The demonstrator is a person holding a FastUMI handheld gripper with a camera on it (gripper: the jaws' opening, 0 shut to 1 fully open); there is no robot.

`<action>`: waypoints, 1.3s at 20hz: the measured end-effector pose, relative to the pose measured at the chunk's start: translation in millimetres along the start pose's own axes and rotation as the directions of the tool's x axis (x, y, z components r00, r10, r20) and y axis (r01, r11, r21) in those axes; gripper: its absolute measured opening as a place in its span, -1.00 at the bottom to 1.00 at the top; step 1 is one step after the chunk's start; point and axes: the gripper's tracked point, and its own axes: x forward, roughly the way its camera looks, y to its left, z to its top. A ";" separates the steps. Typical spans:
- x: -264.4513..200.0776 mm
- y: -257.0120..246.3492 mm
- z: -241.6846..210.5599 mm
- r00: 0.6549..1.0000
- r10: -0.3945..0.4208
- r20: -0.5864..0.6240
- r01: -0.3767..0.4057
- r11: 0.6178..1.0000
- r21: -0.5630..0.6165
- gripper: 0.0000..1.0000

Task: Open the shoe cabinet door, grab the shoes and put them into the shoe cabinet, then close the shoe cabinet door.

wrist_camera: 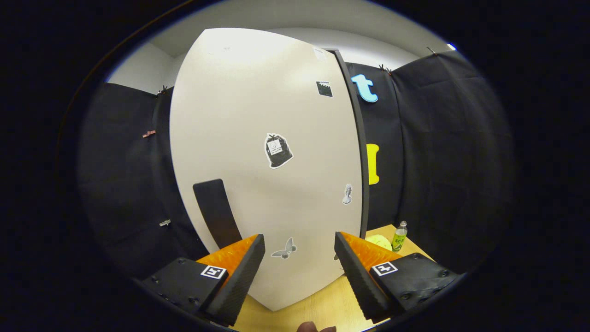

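Note:
The white shoe cabinet door (258, 138) stands right in front of me, tall and flat, with several small stickers on it. A black strip handle (216, 212) runs down its lower left part, just beyond my left finger (239, 272). My gripper (299, 258) is open, with nothing between the fingers, and a butterfly sticker (285, 251) shows in the gap. The cabinet's dark right edge (362, 152) is visible. It stands on a light wooden tabletop (318, 304).
A green bottle (399, 236) and a yellow-green round object (379, 241) stand on the tabletop to the right of the cabinet, beyond my right finger (357, 272). Black cloth walls close in on both sides. A fingertip of the person (311, 327) shows below.

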 end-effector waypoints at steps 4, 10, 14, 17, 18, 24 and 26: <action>-0.9 11.8 5.6 1.000 0.013 0.023 -0.013 1.000 -0.009 0.96; -10.0 22.1 15.2 0.998 0.025 0.065 -0.023 0.999 -0.037 0.96; -18.0 15.0 14.8 0.997 0.020 0.072 -0.016 0.998 -0.059 0.96; -20.2 11.7 13.1 0.997 0.022 0.070 -0.018 0.999 -0.051 0.96; -17.9 11.1 12.4 0.997 0.022 0.070 -0.018 0.999 -0.050 0.96; -20.8 7.9 10.1 0.997 0.028 0.076 -0.025 0.999 -0.047 0.96; -21.8 7.1 8.3 0.997 0.032 0.075 -0.029 0.999 -0.045 0.96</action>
